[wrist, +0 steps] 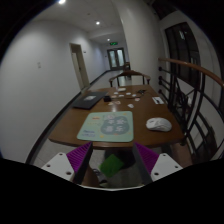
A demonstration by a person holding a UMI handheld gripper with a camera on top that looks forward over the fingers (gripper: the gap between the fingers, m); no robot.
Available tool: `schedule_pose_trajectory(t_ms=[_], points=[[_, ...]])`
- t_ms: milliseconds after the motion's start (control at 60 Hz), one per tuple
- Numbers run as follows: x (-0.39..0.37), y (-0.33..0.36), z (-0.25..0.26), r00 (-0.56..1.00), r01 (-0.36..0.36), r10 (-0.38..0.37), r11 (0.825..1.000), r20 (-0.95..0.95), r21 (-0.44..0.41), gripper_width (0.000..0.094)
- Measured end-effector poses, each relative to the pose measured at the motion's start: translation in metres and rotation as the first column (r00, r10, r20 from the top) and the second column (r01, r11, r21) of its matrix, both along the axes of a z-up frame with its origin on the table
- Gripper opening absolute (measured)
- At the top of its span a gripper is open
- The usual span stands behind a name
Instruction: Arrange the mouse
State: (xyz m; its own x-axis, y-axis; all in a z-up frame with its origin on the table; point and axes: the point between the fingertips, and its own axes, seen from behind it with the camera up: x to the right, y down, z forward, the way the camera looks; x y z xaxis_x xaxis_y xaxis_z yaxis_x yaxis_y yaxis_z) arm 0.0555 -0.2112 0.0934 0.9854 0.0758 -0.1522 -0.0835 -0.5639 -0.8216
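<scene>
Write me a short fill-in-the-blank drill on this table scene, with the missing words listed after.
1. The white mouse lies on the ____ table.
2. The mouse sits beside the pale green ____, not on it.
3. The fingers of the hand-held gripper stand ____, holding nothing.
4. The dark laptop lies ____ the mouse, farther from the gripper.

Missing words: wooden; mat; open; beyond

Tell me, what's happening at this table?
A person is holding a handheld gripper up in front of a wooden table. Its two fingers are open and hold nothing. On the table beyond them lies a pale green mat, and a white mouse sits beside it on the bare wood, untouched. A dark flat item and some small things lie further back.
</scene>
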Motion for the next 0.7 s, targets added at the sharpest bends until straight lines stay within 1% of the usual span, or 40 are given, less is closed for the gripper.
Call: schedule_pose_trajectory(t_ms=[50, 117, 167, 250, 350, 433, 483, 583, 700], points=[[0.013, -0.004, -0.006, 0.999, 0.015, -0.014, 1.0, 0.034, -0.014, 0.0816], [0.054, 0.006, -0.025, 0.996, 0.037, -0.035, 0.999, 0.083, -0.033, 0.0818], [0.081, 0.012, -0.036, 0.989, 0.072, -0.064, 0.996, 0.132, -0.05, 0.0817], [0.13, 0.034, -0.051, 0.974, 0.124, -0.114, 0.991, 0.194, -0.041, 0.0818], [0.176, 0.068, -0.072, 0.964, 0.165, -0.157, 0.986, 0.216, -0.021, 0.0816], [0.206, 0.093, -0.094, 0.96, 0.2, -0.187, 0.979, 0.208, -0.045, 0.0817], [0.214, 0.102, -0.101, 0.963, 0.201, -0.187, 0.978, 0.195, -0.055, 0.0817], [0.223, 0.124, -0.109, 0.972, 0.171, -0.16, 0.984, 0.173, -0.053, 0.0819], [0.225, 0.151, -0.109, 0.98, 0.122, -0.11, 0.99, 0.167, -0.064, 0.0818]])
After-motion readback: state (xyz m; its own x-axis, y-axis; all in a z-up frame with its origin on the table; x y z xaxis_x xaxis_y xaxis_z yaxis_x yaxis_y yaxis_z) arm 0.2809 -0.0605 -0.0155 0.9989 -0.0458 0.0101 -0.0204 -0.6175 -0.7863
